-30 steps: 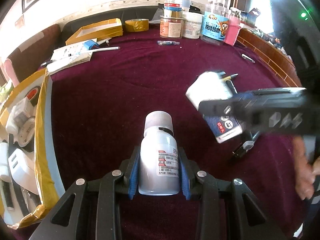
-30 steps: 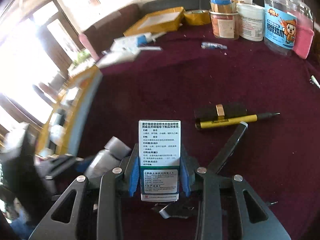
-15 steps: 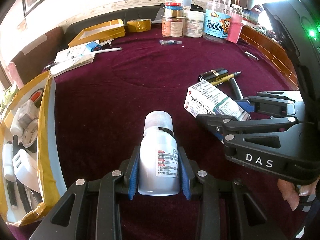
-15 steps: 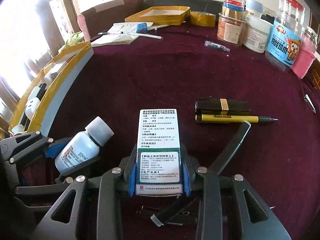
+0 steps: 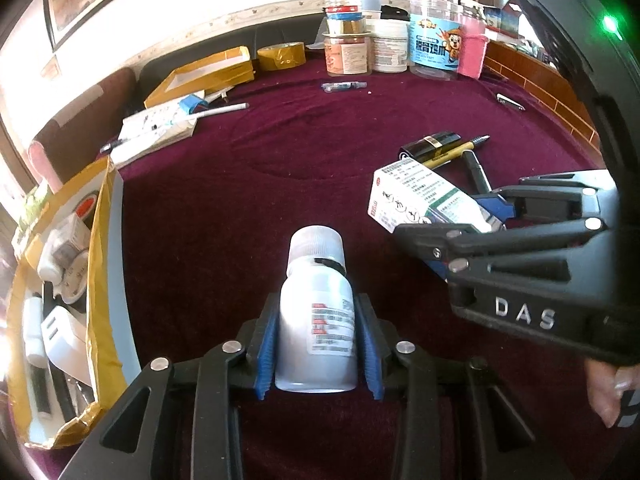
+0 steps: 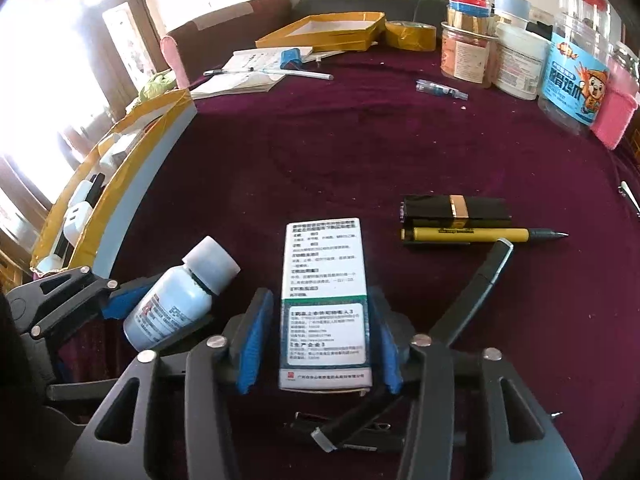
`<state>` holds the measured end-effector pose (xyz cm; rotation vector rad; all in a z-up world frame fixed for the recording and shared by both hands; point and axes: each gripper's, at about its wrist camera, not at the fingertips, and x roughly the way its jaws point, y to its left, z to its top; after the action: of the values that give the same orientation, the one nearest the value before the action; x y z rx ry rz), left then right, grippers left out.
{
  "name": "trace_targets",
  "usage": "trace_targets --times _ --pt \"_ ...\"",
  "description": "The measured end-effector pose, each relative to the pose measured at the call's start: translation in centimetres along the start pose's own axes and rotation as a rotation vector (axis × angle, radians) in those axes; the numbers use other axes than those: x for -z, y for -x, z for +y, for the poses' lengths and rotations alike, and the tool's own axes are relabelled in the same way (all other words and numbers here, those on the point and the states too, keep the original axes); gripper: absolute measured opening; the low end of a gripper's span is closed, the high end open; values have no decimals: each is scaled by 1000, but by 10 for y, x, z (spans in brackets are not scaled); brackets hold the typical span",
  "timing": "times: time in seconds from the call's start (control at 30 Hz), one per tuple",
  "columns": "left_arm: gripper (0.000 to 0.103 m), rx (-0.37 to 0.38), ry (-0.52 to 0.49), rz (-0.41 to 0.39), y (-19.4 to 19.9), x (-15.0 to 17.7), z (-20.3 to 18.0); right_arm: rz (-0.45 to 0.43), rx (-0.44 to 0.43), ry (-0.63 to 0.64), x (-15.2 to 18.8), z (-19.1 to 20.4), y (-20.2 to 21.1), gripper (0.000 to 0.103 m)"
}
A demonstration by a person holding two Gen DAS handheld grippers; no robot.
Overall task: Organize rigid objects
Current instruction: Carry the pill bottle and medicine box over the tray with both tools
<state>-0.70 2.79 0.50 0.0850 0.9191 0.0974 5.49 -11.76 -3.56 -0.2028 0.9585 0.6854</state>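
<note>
My left gripper (image 5: pixel 316 340) is shut on a small white medicine bottle (image 5: pixel 316 320) with a white cap and holds it above the maroon tablecloth. My right gripper (image 6: pixel 320 344) is shut on a white-and-green medicine box (image 6: pixel 324 300). The right gripper with the box (image 5: pixel 420 200) shows at the right of the left wrist view. The left gripper with the bottle (image 6: pixel 176 300) shows at the lower left of the right wrist view. The two grippers sit side by side, close together.
A yellow-edged cardboard box (image 5: pixel 100 240) with white chargers and small items stands at the left. A black tube (image 6: pixel 456 208), a yellow pen (image 6: pixel 480 234) and black markers (image 6: pixel 476 292) lie to the right. Jars (image 5: pixel 432 48), tape roll (image 5: pixel 280 54), tray (image 5: pixel 208 72) and booklet (image 5: pixel 156 136) line the far edge.
The right gripper with the box swung from facing left to facing forward and steadied beside the left gripper. The left gripper with the bottle barely moved.
</note>
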Motion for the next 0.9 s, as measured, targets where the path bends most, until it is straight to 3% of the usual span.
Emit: trace_targets --times 0.2,0.9 --pt "36 -42 7 -17 4 2 2 -20 -48 -31 0 -3 5 33" --pt "36 -182 -24 -104 22 7 -1 -61 -51 -56 0 -6 16 33"
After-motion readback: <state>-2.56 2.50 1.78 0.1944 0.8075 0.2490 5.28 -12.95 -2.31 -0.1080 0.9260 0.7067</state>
